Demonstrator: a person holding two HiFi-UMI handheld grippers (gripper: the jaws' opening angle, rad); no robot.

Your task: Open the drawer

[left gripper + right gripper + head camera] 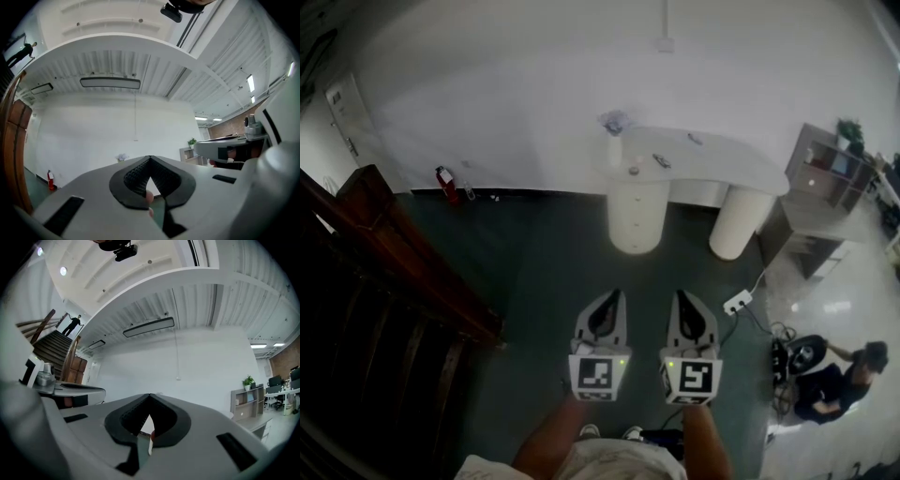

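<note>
Closest to the person, the left gripper (611, 300) and the right gripper (684, 300) sit side by side at waist height, pointing roughly level across the room. Both pairs of jaws are clenched tip to tip, with nothing caught between them. Only a sliver of the room shows through the gap behind the pads.

Just to the right of the jaws, a white power strip (738, 302) lies on the dark floor (544, 262). A wooden stair rail (394, 253) runs off to their left. Off to the right, a seated person (848, 380) is busy with something else.

Straight ahead of the jaws, well apart from them, stands a white desk (722, 155) on rounded supports. I judge that the drawer is in the round cabinet (637, 211) under its near end. Faint lines across the front look like drawer fronts, though it is too far off to be sure. Nothing there looks pulled out.

Farther back, a low shelf (825, 173) stands to the right, and a red fire extinguisher (446, 184) sits by the wall to the left.

By my reading the task has not started. The walk across the floor, the grip on a handle and the pull all remain.
</note>
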